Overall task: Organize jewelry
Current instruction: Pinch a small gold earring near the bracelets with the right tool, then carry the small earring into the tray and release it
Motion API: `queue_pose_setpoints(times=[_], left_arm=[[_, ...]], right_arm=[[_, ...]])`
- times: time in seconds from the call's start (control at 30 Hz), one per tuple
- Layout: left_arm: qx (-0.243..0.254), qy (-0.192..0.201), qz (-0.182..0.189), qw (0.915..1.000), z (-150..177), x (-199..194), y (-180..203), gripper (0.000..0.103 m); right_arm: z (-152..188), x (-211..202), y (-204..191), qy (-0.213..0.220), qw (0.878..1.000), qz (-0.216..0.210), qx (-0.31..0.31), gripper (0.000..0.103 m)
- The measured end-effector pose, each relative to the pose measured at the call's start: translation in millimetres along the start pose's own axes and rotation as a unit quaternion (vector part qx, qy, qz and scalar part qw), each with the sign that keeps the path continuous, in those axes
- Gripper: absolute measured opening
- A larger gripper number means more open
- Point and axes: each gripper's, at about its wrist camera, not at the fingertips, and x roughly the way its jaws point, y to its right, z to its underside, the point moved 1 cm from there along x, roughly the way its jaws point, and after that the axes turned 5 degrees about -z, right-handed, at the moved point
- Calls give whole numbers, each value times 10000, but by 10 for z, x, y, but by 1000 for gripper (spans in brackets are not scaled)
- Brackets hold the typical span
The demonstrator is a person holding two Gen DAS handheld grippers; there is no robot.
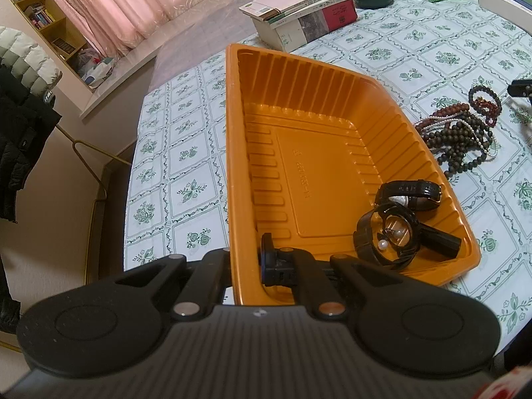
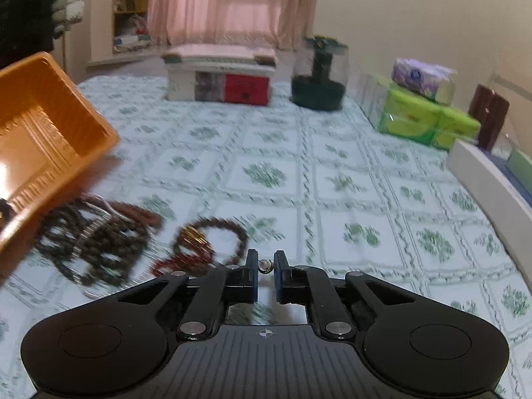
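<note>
My left gripper [image 1: 246,259] is shut on the near-left rim of an orange plastic tray [image 1: 239,153], one finger inside the wall and one outside. In the tray's near-right corner lie two black watches [image 1: 399,219] and a pearl earring [image 1: 383,243]. A pile of bead necklaces and bracelets [image 1: 462,133] lies on the cloth right of the tray. In the right wrist view, my right gripper [image 2: 266,267] holds a small silvery earring [image 2: 265,265] between its fingertips, just above the cloth. The beads [image 2: 99,239] lie to its left, beside the tray [image 2: 50,123].
The table has a green-and-white patterned cloth [image 2: 332,173]. A stack of books [image 2: 219,76], a dark potted plant [image 2: 319,79], green tissue packs [image 2: 425,123] and a white box [image 2: 492,183] stand along the back and right. The table's left edge [image 1: 133,173] drops to the floor.
</note>
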Motion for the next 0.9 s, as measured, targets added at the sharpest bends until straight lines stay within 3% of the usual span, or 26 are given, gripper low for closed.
queue_pose_setpoints(times=[0.23, 0.47, 0.63, 0.9], left_arm=[[-22, 12, 22, 10000, 14, 15, -11, 3], [-16, 21, 32, 10000, 16, 15, -18, 3], [-13, 23, 30, 10000, 16, 17, -19, 3], [-19, 20, 54, 10000, 11, 24, -20, 3]], right_arm=[[-286, -237, -547, 360, 9953, -864, -226, 9], [-516, -349, -1284, 577, 9798, -1810, -629, 9], [-591, -231, -1608, 515, 9733, -2058, -873, 9], [-575, 3, -1773, 189, 9724, -2141, -909, 9]])
